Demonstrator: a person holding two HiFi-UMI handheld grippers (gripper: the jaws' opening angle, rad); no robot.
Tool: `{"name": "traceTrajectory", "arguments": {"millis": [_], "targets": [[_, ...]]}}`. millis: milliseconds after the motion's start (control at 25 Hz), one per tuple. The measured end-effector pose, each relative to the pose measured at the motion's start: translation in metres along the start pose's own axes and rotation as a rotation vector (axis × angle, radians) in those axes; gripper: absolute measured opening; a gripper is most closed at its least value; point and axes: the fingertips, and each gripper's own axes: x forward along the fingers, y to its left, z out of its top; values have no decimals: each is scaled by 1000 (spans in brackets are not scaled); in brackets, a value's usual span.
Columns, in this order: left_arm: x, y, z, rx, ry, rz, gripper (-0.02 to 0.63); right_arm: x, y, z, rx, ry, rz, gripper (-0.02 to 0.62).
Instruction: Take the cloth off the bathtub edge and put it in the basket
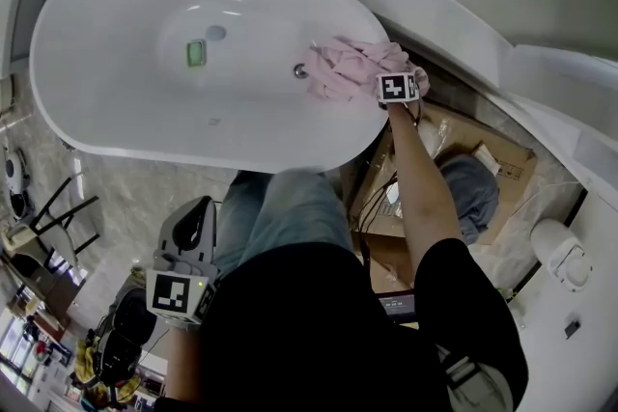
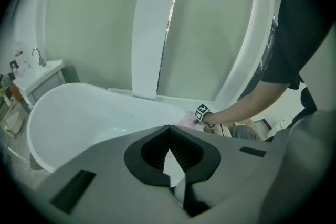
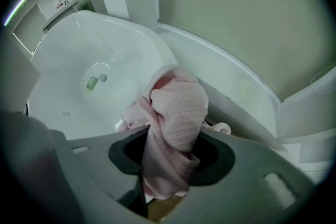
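Observation:
A pink waffle cloth [image 1: 343, 68] is bunched on the right end of the white bathtub [image 1: 193, 154]. My right gripper [image 1: 391, 80] points steeply down into it, marker cube on top. In the right gripper view the cloth [image 3: 178, 107] runs up between the jaws of that gripper [image 3: 170, 165], which is shut on it, and part of the cloth is raised above the rim. My left gripper [image 1: 193, 217] hangs low at the bottom left by the person's leg, away from the tub. In its own view the left gripper [image 2: 170, 134] has its jaws together with nothing between them, and the cloth [image 2: 186, 120] shows far ahead.
A green drain plug [image 1: 196, 53] lies in the tub's bottom. An open cardboard box [image 1: 502, 159] with a grey-blue garment [image 1: 468, 193] sits on the floor right of the tub. A curved white ledge [image 1: 435, 14] runs behind it. Cables and clutter crowd the floor at the bottom left.

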Motion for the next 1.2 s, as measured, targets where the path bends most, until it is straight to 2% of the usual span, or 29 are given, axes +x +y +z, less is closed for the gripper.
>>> {"name": "traceTrajectory", "arguments": {"millis": [80,120,160,320,560,840,1200], "targets": [[-3,0,-1,0,-10,0,6,-11,-1,5,-8,-32,-20,157],[-4,0,-1,0,-16,0,6,-17,-1,7,-15,-51,-31,102],[-6,0,-2,-1,-23,0,6,-23,-1,8,-12,-68,-35,91],[-14,0,2,-3,-57,-3,6,-43,-1,-2,98,-102,-10,84],[-28,10,6,56,-140,-12,6,-104,-3,7,160,-226,-21,80],[-39,17,35,52,-200,-9,6,-191,7,29,167,-381,12,80],[-57,26,73,95,-285,-34,6,-326,13,65,201,-603,11,78]]}}
